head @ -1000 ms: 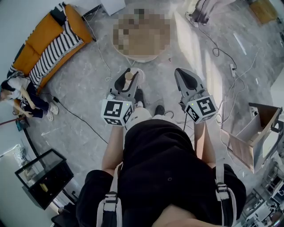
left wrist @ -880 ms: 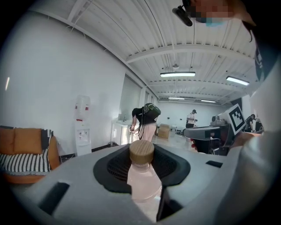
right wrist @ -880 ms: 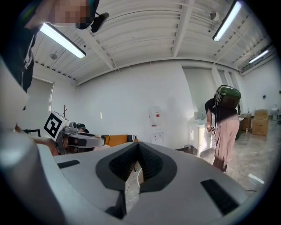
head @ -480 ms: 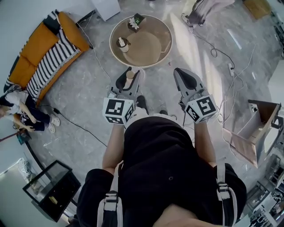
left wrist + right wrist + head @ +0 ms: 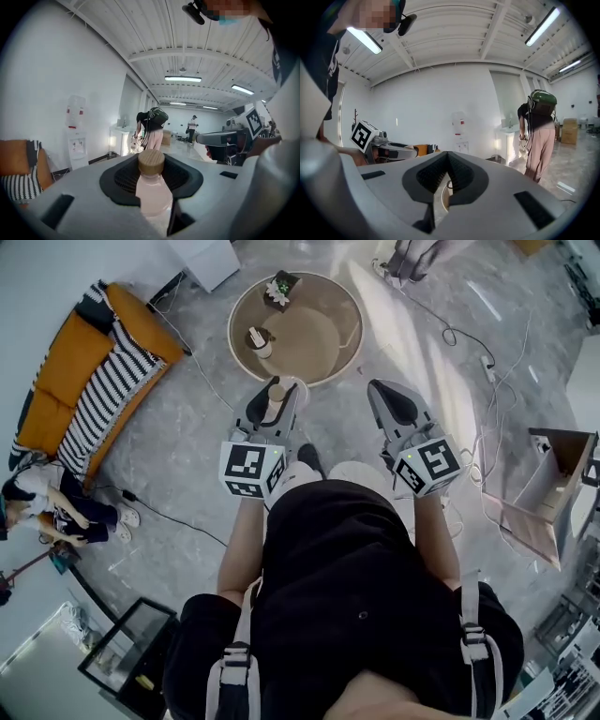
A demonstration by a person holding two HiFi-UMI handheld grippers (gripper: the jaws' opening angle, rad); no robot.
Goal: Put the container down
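The small clear bottle of pale pink liquid with a round wooden cap (image 5: 151,190) stands upright between the jaws of the left gripper (image 5: 151,174). The black ribbed pads clasp its shoulder on both sides and the cap rises above them. From the head view the bottle (image 5: 276,396) is carried in the air over the grey marbled floor (image 5: 178,474), near the closest edge of the round tan low table (image 5: 314,338) but not over it. The left gripper (image 5: 273,395) reaches forward from the person's forearm, with its square-marker cube (image 5: 251,470) at the back. The right gripper (image 5: 391,397) is alongside, apart from the left one, and its own marker cube (image 5: 428,463) faces up. In the right gripper view its jaws (image 5: 447,158) are pressed together at the tips with nothing gripped. Only a sliver of the table shows through the slot below them. On the table a small white cup (image 5: 257,337) sits near the left rim, and a dark box with a green sprig (image 5: 281,287) sits at the far side. An orange sofa with a black-and-white striped throw (image 5: 98,381) lies to the left. Loose cables (image 5: 469,343) trail across the floor, and an open cardboard box (image 5: 548,493) stands to the right.
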